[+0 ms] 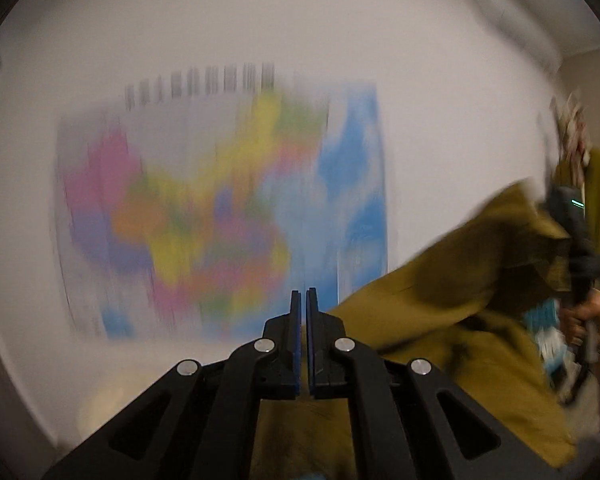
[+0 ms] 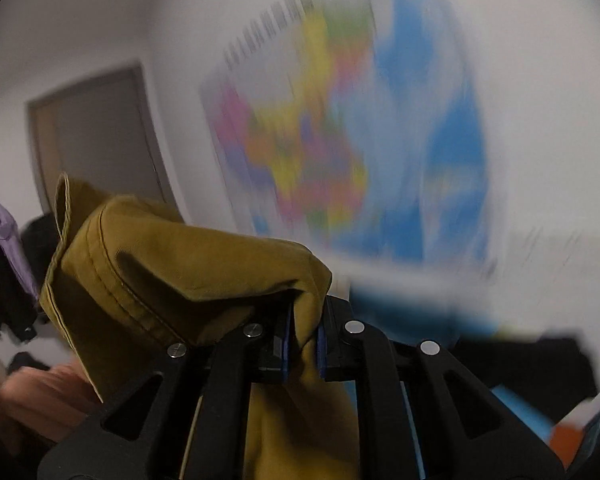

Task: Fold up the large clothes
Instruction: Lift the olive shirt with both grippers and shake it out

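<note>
L gripper (image 1: 303, 300): fingers together, blue pads nearly touching, only a thin slit between them. Nothing visible in the slit at the tips. Points about level toward the wall.
Garment (image 1: 440, 304): mustard-yellow cloth, large. In the left wrist view it lies to the right of and below the L fingers; it rises from under the gripper frame up to the right edge of the view. If some cloth is caught low between the L pads, cannot tell.
R gripper (image 2: 303, 320): fingers clamped on a fold of the garment (image 2: 204, 268); cloth fills the gap between the two blue pads.
Cloth vs R fingers: the fold comes up through the gap, then bulges over the left finger and spreads to the left, w/ a stitched seam and a hem edge showing. Below the pads the cloth hangs down between the frame arms.
R gripper in the left wrist view (image 1: 576, 240): seen at far right, dark body w/ a small green light, held by a hand (image 1: 584, 316); the garment is bunched at it.
Wall map (image 1: 220, 208): coloured map poster on a white wall, strongly blurred in both views.
Door (image 2: 100, 136): grey-brown, left of the map in the right wrist view.
AC unit (image 1: 512, 16): white, high on the wall, top right.
Dark clothes (image 2: 0, 272): at the left edge of the right wrist view, w/ a lilac piece; detail too blurred.
</note>
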Demonstrator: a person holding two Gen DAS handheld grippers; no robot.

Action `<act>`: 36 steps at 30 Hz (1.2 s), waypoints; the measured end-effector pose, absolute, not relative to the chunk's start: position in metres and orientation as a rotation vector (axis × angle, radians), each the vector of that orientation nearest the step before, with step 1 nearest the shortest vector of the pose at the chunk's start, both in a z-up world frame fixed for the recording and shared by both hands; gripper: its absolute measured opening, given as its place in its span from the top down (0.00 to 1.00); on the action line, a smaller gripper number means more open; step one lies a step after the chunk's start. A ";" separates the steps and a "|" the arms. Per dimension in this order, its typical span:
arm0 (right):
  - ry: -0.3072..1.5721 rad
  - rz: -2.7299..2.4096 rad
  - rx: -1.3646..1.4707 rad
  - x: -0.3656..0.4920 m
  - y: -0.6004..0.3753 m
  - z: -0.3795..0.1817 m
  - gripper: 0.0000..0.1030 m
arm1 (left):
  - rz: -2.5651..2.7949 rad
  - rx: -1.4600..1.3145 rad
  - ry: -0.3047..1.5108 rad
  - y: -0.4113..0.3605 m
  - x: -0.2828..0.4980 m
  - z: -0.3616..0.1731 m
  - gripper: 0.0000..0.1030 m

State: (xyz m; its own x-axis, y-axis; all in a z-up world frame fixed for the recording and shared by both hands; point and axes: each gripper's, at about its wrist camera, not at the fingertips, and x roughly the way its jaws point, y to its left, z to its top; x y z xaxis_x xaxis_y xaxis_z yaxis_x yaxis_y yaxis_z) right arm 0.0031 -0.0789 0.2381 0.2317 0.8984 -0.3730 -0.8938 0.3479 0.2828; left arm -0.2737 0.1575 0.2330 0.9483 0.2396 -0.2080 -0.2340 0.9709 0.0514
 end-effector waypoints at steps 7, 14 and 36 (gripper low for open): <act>0.907 1.092 -0.135 0.088 0.059 0.066 0.90 | 0.316 -0.058 0.619 0.214 -0.182 0.089 0.99; 0.984 0.740 -0.071 0.124 0.020 0.041 0.16 | 0.260 -0.076 0.754 0.260 -0.136 0.040 0.54; 0.940 0.852 -0.216 -0.022 -0.015 0.055 0.93 | -0.023 -0.070 0.919 0.273 -0.111 -0.006 0.97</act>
State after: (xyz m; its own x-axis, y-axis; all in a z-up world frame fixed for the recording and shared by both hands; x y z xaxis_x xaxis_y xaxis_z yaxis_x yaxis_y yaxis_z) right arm -0.0222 -0.0150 0.0553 0.3005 0.5473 -0.7811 -0.7241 0.6639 0.1866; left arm -0.1107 0.2726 -0.0061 0.6063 -0.0494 -0.7937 -0.0105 0.9975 -0.0701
